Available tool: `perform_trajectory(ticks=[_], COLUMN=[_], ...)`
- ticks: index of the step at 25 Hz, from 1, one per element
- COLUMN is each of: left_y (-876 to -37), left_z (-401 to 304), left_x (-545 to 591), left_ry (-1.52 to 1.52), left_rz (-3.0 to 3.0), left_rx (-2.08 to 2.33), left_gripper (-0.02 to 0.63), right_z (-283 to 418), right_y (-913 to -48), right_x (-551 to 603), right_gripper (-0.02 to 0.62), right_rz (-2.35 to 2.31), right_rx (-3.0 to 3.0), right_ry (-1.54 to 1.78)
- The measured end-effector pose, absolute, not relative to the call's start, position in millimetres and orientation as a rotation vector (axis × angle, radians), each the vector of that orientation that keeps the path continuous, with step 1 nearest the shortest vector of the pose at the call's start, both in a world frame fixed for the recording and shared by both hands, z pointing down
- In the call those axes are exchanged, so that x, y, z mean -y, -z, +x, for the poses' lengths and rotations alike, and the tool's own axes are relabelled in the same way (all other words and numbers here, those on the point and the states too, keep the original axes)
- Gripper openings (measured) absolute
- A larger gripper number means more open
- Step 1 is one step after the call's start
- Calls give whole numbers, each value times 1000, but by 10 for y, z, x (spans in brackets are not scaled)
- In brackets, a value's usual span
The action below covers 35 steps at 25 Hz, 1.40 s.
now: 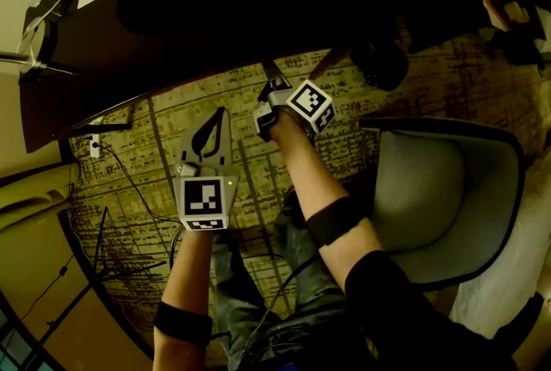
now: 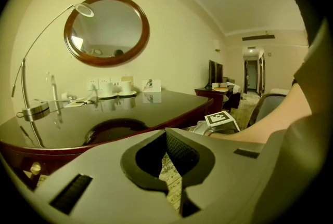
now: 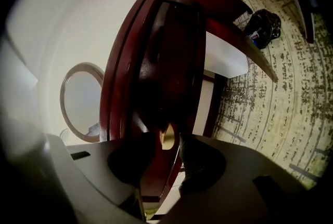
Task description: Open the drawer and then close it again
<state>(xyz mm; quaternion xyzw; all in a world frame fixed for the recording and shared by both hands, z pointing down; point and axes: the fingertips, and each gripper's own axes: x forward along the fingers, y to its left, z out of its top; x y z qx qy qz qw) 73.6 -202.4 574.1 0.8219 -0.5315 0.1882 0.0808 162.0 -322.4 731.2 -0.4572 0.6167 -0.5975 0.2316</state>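
Observation:
The dark wooden desk (image 1: pixel 215 8) fills the top of the head view; its red-brown drawer front (image 3: pixel 174 72) faces my right gripper. A small brass knob (image 3: pixel 166 137) on that front sits between the fingertips of my right gripper (image 3: pixel 169 139), with a thin dark gap showing beside it, so the jaws stand open around it. In the head view the right gripper (image 1: pixel 274 78) reaches under the desk's edge. My left gripper (image 1: pixel 220 114) hangs over the carpet short of the desk, shut and empty, its tips (image 2: pixel 166 133) meeting.
A grey armchair (image 1: pixel 448 197) stands close at the right. On the desk are a lamp (image 2: pixel 31 109), cups (image 2: pixel 117 88) and a card. A round mirror (image 2: pixel 106 30) hangs behind. Another brass knob (image 2: pixel 35 168) shows at the desk's left. Cables (image 1: pixel 129 188) cross the carpet; a black bag (image 3: pixel 263 25) lies beyond.

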Motion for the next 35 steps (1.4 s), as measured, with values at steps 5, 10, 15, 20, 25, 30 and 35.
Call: perform_trajectory(ticks=[5,10,15,20,25,30,35], left_y=[-5760,-5757,-5814,-5804,-5789,-5729,-5666], left_z=[743,703,655,709,746,776,855], left_x=[2064,2075,2074,2060,1999,1919,1743], left_ry=[-565,-553,-584,-592,-602,-607,-606], left_rz=[2453,2419,2422,2430,2432,2442,2449], left_rx=[1589,1597,1589,1571,1557,1544,1505], left_gripper=[-6,-6,-6,-6,-6,-6,-6], right_z=[1625,1647,1650,1672,1701,1728,1777], right_y=[-7295,-7316,-7324,-7321,-7329,-7310,-7291], right_x=[3301,3288,3290,3279,3159,3018,2758], right_gripper=[89,63,69,67,67,67,69], right_rz=[-1277,-1290,-1303,-1337,-1336,-1344,-1363], right_rx=[-1689,-1669,-1640,-1616,-1591,-1623,-1629], right_ry=[1611,1602,1620,1626,1642,1650,1673])
